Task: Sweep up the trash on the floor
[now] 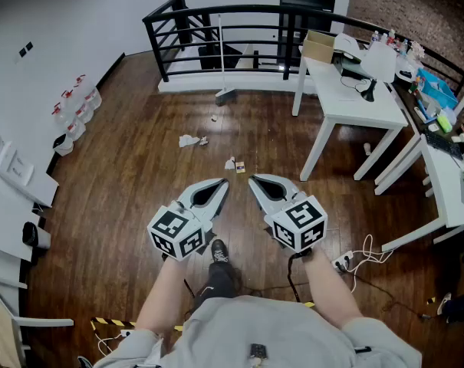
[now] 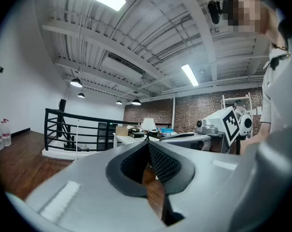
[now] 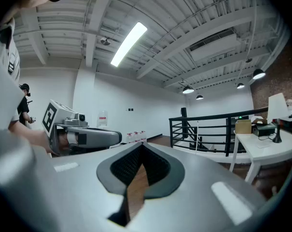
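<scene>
Scraps of trash lie on the dark wood floor: a crumpled white paper (image 1: 188,139), a small white and yellow piece (image 1: 235,164) and a tiny bit (image 1: 215,118) farther off. A broom with a white handle (image 1: 222,60) leans at the black railing, its head beside a dustpan (image 1: 225,95). My left gripper (image 1: 225,182) and right gripper (image 1: 252,181) are held side by side at waist height, tips angled toward each other, well short of the trash. Both are shut with nothing between the jaws; the left gripper (image 2: 147,140) and right gripper (image 3: 141,144) show tips meeting.
A black railing (image 1: 216,14) guards a stairwell at the back. White tables (image 1: 354,102) with clutter stand at the right, with a cable and power strip (image 1: 345,262) on the floor near them. Bottles (image 1: 77,106) line the left wall. White furniture (image 1: 9,198) sits at the left.
</scene>
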Action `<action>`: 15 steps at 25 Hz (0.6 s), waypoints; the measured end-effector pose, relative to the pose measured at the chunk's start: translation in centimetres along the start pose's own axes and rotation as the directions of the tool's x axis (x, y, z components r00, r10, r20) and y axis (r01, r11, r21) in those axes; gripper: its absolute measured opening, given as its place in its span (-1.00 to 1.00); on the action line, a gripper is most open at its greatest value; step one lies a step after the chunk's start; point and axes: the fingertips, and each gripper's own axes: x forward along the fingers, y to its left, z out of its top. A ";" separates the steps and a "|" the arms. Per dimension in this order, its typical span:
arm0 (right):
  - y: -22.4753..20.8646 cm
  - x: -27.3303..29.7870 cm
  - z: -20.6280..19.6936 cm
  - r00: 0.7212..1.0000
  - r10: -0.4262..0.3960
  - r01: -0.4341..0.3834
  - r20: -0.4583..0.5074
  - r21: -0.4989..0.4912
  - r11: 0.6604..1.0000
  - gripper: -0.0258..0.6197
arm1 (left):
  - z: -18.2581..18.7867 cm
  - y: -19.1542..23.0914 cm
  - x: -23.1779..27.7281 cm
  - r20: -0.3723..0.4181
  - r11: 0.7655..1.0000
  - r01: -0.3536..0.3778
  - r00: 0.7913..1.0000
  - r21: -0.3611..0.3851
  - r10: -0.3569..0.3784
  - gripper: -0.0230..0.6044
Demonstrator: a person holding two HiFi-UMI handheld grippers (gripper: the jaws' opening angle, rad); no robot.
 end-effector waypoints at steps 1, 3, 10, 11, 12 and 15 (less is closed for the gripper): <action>-0.7 0.8 0.2 1.000 -0.002 0.002 0.002 -0.002 1.000 -0.92 | 0.2 0.9 0.6 0.003 1.000 0.002 1.000 0.002 -0.002 -0.91; -2.2 2.4 0.5 1.000 -0.007 0.007 0.005 -0.004 1.000 -0.92 | 0.4 2.7 2.0 0.008 1.000 0.005 1.000 0.004 -0.005 -0.91; -9.4 10.8 1.5 0.999 -0.044 0.044 -0.006 -0.011 0.999 -0.92 | 1.1 12.1 8.4 0.015 1.000 0.027 1.000 0.004 -0.027 -0.91; -10.6 12.3 2.0 0.999 -0.052 0.052 -0.007 -0.012 0.999 -0.92 | 1.5 13.8 9.4 0.016 1.000 0.032 0.999 0.002 -0.032 -0.91; -11.8 13.8 2.5 0.998 -0.061 0.061 -0.009 -0.010 0.998 -0.92 | 1.9 15.4 10.5 0.016 0.999 0.037 0.999 -0.003 -0.037 -0.91; -15.4 17.9 3.6 0.996 -0.083 0.083 -0.012 -0.003 0.997 -0.92 | 2.6 19.8 13.5 0.012 0.998 0.055 0.998 -0.018 -0.055 -0.91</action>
